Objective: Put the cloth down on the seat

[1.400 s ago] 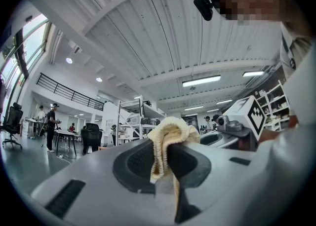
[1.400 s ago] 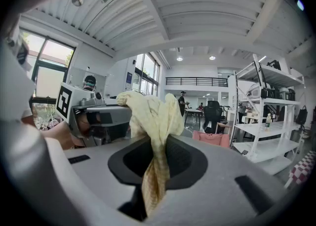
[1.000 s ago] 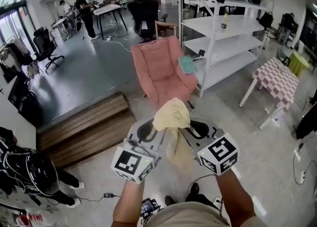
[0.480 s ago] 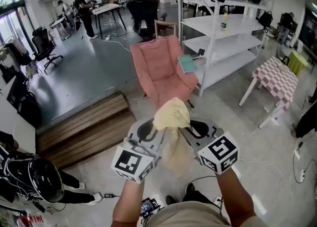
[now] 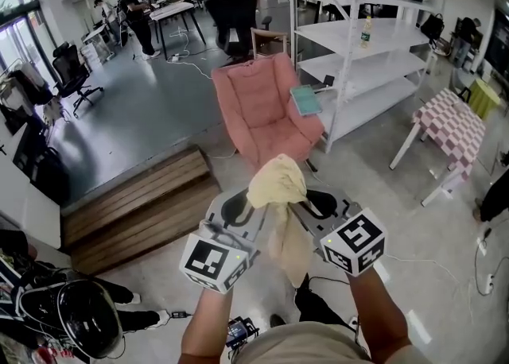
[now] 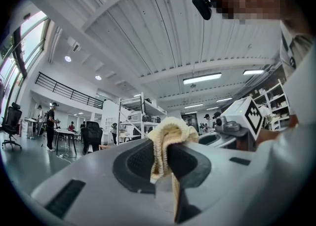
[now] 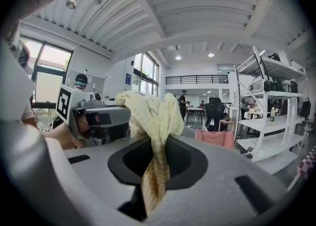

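Cloth (image 5: 277,187) remains clenched in both left gripper (image 5: 253,210) and right gripper (image 5: 305,208), scarcely advanced toward the pink chair (image 5: 262,112) at twelve o'clock; placement still outstanding.

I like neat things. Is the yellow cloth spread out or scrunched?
Scrunched: the yellow cloth bunches in a lump gripped by the left tool and right tool, tail dangling.

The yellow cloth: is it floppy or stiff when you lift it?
Probably floppy: the cloth bunches above the jaws and its tail droops down. Likely light and not slippery, since the left gripper and right gripper hold it by thin pinches.
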Tool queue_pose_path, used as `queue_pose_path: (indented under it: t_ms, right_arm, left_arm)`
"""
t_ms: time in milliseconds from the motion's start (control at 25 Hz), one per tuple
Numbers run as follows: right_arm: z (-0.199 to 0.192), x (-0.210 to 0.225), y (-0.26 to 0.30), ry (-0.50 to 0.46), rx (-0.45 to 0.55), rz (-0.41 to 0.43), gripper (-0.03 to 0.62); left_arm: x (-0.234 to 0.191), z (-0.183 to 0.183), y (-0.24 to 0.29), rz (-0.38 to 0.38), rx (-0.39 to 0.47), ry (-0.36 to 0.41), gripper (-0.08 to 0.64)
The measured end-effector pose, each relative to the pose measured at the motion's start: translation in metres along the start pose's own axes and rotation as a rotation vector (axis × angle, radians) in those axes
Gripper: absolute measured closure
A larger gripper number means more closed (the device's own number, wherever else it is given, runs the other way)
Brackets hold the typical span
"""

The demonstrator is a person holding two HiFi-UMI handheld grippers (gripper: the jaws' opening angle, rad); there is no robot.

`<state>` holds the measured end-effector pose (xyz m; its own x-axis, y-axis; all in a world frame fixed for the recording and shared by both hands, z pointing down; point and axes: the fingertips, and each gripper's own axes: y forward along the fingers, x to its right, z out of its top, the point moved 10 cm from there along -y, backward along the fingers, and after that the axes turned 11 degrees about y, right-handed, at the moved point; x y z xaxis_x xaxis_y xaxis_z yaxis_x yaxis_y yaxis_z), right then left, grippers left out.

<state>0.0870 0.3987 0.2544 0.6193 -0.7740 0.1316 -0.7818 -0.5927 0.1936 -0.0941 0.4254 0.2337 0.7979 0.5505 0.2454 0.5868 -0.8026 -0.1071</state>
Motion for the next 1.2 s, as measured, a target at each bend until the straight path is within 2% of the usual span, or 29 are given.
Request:
queue_pose_path:
  t_ms: [240,440,840,1200]
  right_arm:
    - [0.007,0.050,0.034,0.017,0.006,0.022,0.537]
    - [0.003,0.121,0.058,0.022,0.011,0.056,0.537]
    - [0.047,0.257,0.121,0.039,0.001,0.117,0.537]
    - [0.059,0.353,0.153,0.065,0.013,0.136,0.537]
  left_arm:
    - [-0.026,-0.016,0.048,0.011,-0.018,0.007,0.503]
    - [-0.036,-0.042,0.112,0.037,-0.034,0.020,0.503]
    - [-0.091,-0.054,0.250,0.079,-0.077,0.029,0.503]
    - [-0.113,-0.071,0.344,0.076,-0.117,0.055,0.503]
